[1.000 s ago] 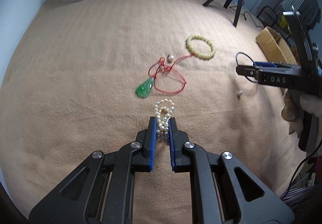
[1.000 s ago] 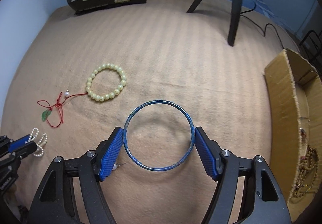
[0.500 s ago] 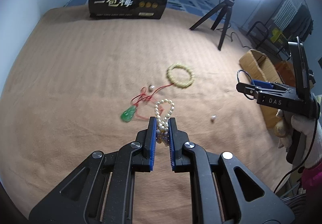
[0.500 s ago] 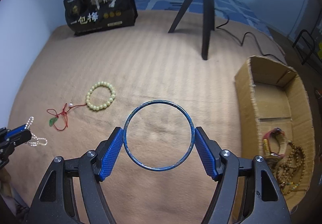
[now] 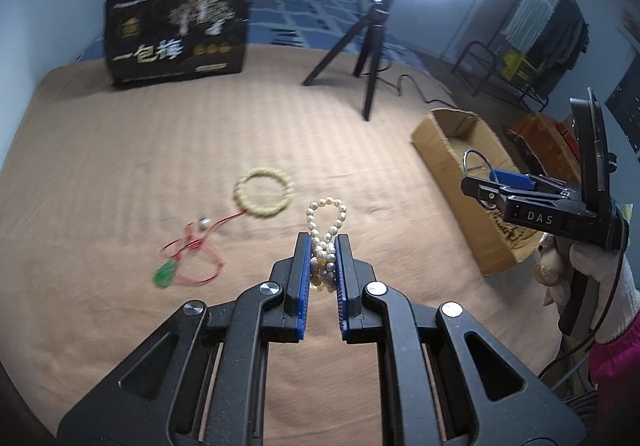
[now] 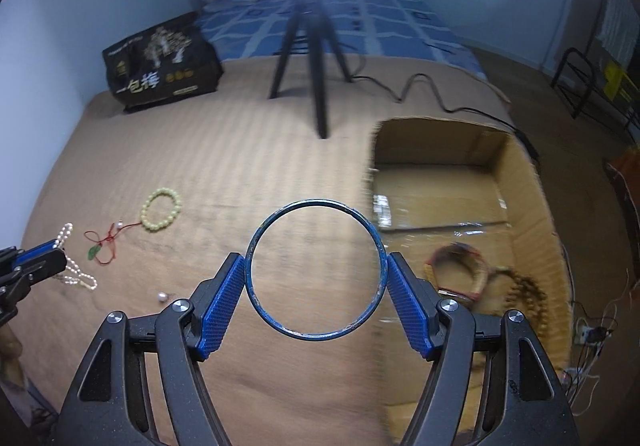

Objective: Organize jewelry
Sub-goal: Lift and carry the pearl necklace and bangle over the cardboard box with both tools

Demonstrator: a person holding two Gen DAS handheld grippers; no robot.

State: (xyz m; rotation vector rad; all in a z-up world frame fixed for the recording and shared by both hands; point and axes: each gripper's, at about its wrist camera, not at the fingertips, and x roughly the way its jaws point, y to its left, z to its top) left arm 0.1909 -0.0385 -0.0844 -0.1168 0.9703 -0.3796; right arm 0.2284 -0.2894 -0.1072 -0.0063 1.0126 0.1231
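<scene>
Taking the cardboard box [image 6: 460,181] as the landmark and working from the far left toward it: a green pendant on red cord [image 5: 188,258] and a pale bead bracelet [image 5: 262,191] are lying on the tan blanket [image 5: 120,165], well left of the box, waiting to be collected, as is a loose pearl [image 6: 162,297]. Nearer the box, the left gripper [image 5: 323,270] is clamping a pearl strand [image 5: 325,230] above the blanket, angled downward. At the box's left wall, the right gripper [image 6: 316,286] is squeezing a blue bangle [image 6: 316,270] across its width, tilted down. Inside the box, a woven bracelet [image 6: 458,274] and brown beads [image 6: 524,298] are lying stored, so I judge the task roughly half done.
</scene>
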